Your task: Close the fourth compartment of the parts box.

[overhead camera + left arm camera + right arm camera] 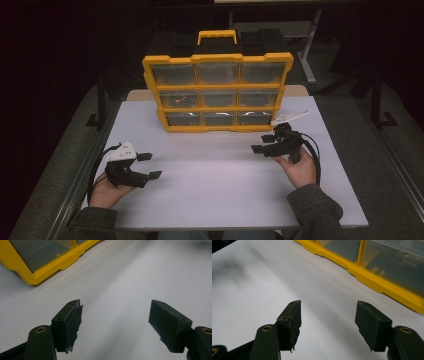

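A yellow organizer case [218, 92] with clear drawers and a yellow handle stands upright at the back of the white table [215, 180]. One middle-row drawer [178, 99] holds small orange parts. My left gripper [149, 165] rests low at the table's left, open, nothing between its jaws; its own view has the case's lower corner [37, 275] at the upper left. My right gripper [262, 143] hovers near the case's lower right corner, open and empty. In the right gripper view the case's bottom edge [372, 281] runs across the upper right.
Dark floor and table legs surround the table. A second table's metal leg [307, 45] stands behind at the right. Bare white tabletop lies between the two grippers and in front of the case.
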`<act>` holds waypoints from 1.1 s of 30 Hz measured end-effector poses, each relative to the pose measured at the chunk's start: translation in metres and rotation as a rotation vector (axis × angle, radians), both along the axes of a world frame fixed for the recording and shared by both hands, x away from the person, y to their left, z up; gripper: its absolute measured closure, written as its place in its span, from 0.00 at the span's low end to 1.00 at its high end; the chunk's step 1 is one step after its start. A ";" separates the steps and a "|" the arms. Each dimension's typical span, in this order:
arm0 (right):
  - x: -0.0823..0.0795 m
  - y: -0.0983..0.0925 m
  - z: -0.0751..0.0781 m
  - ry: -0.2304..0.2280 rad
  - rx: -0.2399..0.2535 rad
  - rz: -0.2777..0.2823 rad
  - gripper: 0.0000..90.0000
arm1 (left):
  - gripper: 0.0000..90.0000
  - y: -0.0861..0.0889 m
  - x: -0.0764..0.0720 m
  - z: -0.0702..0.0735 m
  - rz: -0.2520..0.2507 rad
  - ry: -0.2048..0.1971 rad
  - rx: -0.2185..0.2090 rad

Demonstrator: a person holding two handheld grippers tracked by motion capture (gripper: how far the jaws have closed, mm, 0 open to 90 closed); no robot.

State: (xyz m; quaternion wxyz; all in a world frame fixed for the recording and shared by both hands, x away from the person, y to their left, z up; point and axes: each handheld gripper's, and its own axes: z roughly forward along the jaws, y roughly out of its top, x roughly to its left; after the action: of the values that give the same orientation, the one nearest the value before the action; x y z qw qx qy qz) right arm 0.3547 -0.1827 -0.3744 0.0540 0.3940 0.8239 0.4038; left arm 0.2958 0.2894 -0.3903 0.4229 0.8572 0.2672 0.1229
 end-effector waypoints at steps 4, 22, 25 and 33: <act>-0.005 -0.008 -0.003 0.002 -0.001 -0.008 0.39 | 0.29 -0.002 -0.001 -0.001 0.005 0.009 -0.002; -0.038 -0.041 -0.024 -0.009 0.012 -0.051 0.33 | 0.29 -0.003 -0.007 -0.012 0.033 0.002 0.020; -0.044 -0.047 -0.029 -0.010 0.016 -0.056 0.32 | 0.29 0.000 -0.011 -0.017 0.043 0.009 0.021; -0.061 -0.060 -0.036 -0.028 0.049 -0.087 0.28 | 0.28 0.003 -0.022 -0.025 0.051 0.012 0.015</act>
State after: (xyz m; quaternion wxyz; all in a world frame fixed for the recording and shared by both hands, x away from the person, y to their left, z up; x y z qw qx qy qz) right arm 0.2940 -0.2432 -0.4100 0.0735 0.4247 0.7952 0.4265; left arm 0.2734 0.2925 -0.4156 0.4116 0.8540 0.2904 0.1303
